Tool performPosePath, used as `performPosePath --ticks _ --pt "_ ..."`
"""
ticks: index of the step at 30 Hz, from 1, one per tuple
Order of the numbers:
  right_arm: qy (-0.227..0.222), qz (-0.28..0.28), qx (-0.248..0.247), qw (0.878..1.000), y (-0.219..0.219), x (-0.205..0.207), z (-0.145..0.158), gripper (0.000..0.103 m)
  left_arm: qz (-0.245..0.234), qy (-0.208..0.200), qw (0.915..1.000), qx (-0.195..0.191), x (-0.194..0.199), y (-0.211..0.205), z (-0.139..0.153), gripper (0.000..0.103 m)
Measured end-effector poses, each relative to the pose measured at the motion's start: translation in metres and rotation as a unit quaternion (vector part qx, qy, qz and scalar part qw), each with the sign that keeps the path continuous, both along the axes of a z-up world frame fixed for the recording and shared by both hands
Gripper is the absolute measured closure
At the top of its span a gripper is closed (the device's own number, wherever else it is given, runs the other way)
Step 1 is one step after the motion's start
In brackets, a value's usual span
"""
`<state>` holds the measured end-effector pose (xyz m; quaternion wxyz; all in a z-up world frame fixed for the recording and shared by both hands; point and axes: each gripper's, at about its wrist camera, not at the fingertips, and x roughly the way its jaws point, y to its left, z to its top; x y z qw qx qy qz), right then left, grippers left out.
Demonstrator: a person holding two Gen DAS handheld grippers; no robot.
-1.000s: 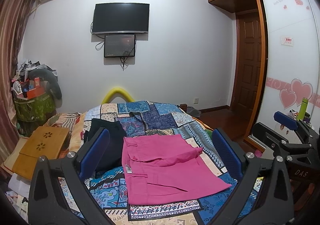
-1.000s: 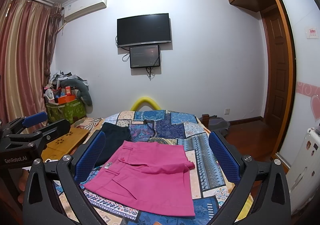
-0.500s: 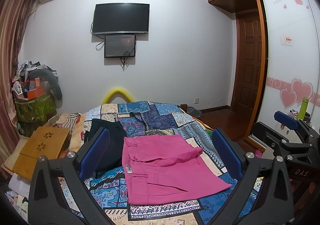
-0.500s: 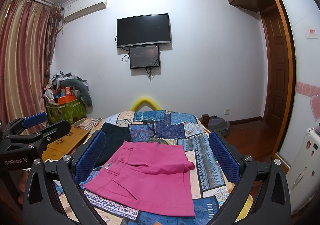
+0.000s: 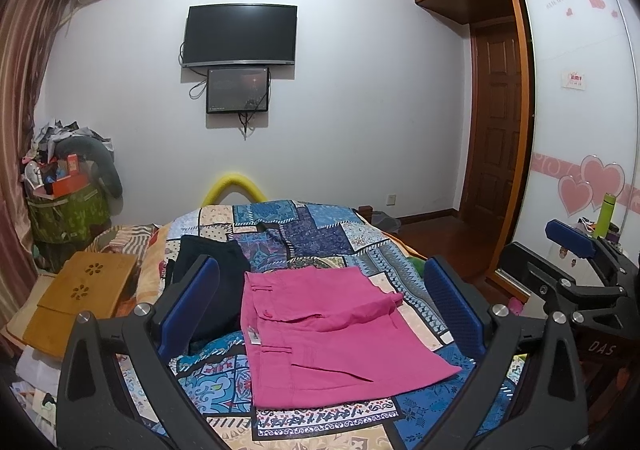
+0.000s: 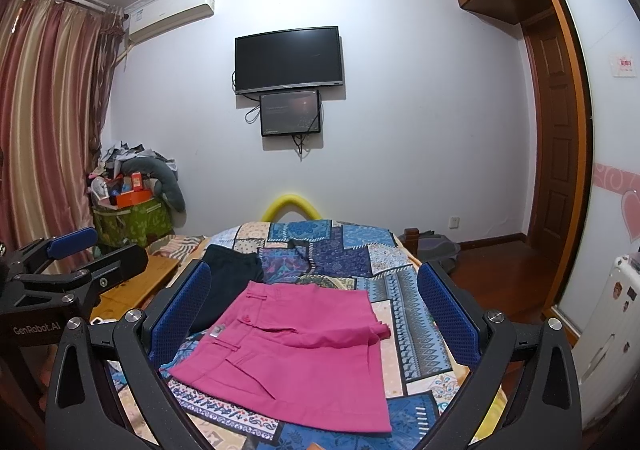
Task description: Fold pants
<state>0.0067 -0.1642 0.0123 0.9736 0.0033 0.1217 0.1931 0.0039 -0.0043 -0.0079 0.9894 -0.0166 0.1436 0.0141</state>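
Pants (image 5: 336, 334): one pink folded pair, one dark garment (image 5: 218, 270) beside.

The room is evenly lit by soft indoor light, with only faint shadows cast. Straight lines are bowed by fisheye distortion, and corners are darkened by vignetting.

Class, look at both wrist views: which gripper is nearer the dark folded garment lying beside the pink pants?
Left. The left gripper hovers nearest the dark garment; the right gripper is beyond the pink pants.
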Motion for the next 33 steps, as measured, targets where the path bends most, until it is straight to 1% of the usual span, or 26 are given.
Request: performPosePath --ticks 17,22,26,29,33 --pt "0.005 -0.002 0.0 1.0 0.002 0.001 -0.005 0.0 0.007 -0.001 1.0 -0.005 0.0 0.003 -0.001 0.0" --pt "0.013 -0.003 -0.003 1.0 0.001 0.01 -0.01 0.0 0.006 0.006 0.9999 -0.013 0.009 0.009 -0.003 0.0" --pt "0.032 -0.007 -0.001 0.999 -0.001 0.025 -0.021 0.0 0.005 0.026 0.9995 -0.014 0.027 0.015 -0.01 0.0" --pt "0.053 -0.012 -0.003 0.999 -0.005 0.04 -0.034 0.0 0.014 0.044 0.9987 -0.021 0.046 0.023 -0.02 0.0" --pt "0.095 -0.03 -0.02 0.995 -0.01 0.071 -0.064 0.0 0.035 0.072 0.9964 -0.028 0.078 0.039 -0.041 0.0"
